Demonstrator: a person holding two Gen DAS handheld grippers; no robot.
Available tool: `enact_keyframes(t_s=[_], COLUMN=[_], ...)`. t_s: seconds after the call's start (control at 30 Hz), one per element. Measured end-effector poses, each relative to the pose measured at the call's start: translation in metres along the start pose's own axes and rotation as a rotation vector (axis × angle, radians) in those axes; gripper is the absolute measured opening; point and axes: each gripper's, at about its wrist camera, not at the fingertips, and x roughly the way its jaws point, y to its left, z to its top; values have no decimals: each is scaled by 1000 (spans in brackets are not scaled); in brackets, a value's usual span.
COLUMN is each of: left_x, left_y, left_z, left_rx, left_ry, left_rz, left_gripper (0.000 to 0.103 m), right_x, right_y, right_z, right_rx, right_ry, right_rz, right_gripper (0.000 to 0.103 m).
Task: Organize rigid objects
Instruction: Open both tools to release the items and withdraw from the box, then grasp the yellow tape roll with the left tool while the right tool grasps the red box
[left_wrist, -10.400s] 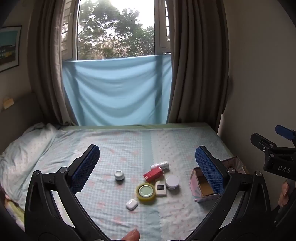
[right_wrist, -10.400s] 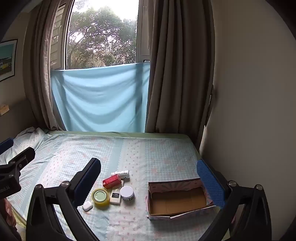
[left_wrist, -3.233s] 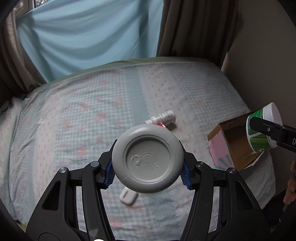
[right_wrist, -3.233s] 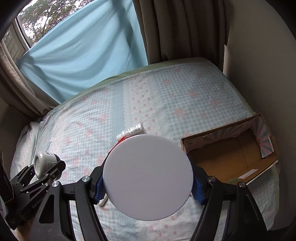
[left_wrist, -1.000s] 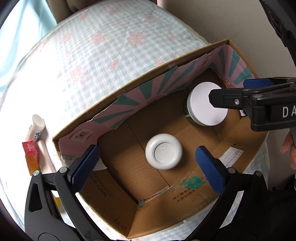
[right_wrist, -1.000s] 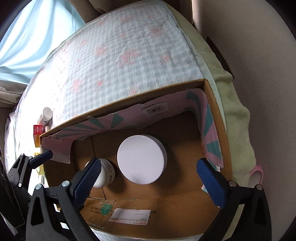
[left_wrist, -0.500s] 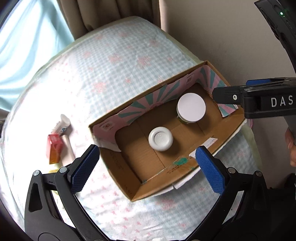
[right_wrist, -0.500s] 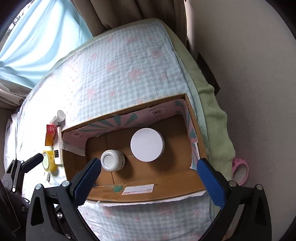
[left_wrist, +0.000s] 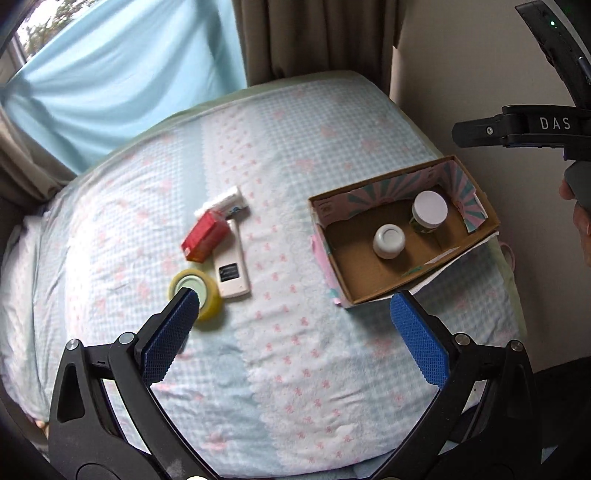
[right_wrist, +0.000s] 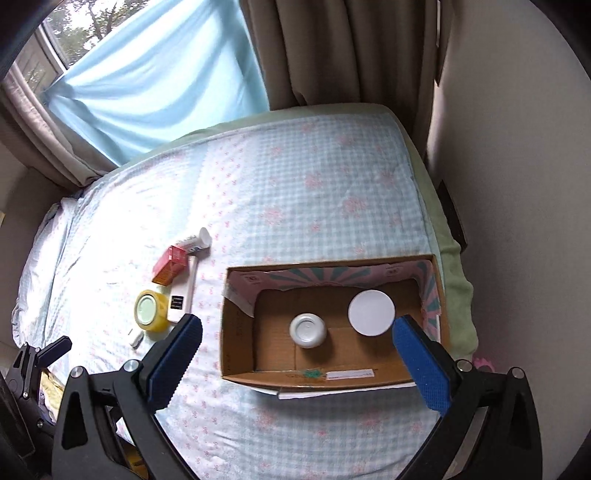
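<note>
An open cardboard box (left_wrist: 334, 269) (right_wrist: 236, 332) sits on the bed at the right. Inside stand a small grey-white jar (left_wrist: 389, 242) (right_wrist: 307, 329) and a larger white-lidded jar (left_wrist: 429, 210) (right_wrist: 371, 312). On the bed to the left lie a yellow tape roll (left_wrist: 197, 295) (right_wrist: 150, 310), a white remote-like device (left_wrist: 232, 269) (right_wrist: 181, 299), a red box (left_wrist: 205, 236) (right_wrist: 170, 264), a white tube (left_wrist: 221, 201) (right_wrist: 194, 240) and a small white case (right_wrist: 136, 338). My left gripper (left_wrist: 295, 325) is open and empty, high above the bed. My right gripper (right_wrist: 295, 343) is open and empty, above the box.
The bed has a blue checked sheet (left_wrist: 295, 147). A wall (right_wrist: 517, 184) runs close along the right, curtains (right_wrist: 332, 55) and a window with blue cloth (right_wrist: 159, 85) at the back. A pink ring (right_wrist: 482, 363) lies by the bed's right edge.
Both grippers have risen and pulled back from the box, both open and empty. The left view has swung left, bringing the loose items on the bed into view.
</note>
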Motion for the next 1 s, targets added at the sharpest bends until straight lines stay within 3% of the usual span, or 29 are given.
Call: enact_keyframes(t_s=[0.2,0.43,0.73,1.0], left_x=[-20,-11,56,144], left_y=[57,113,161,182], left_z=[-24,-47,-74,-84], left_rx=[-71,-188,-318,-311], left_ry=[-25,-7,95,156], left_rz=[43,19,-12,-26], left_gripper=[103,103,103,103], right_x=[-13,-1,58,156], right_y=[56,129,211,264], right_z=[21,51,74,78], right_rx=[-159,-358,-672,-963], right_ry=[-32,-29,50,191], right_rz=[86,187,261,316], right_gripper=[103,103,103,103])
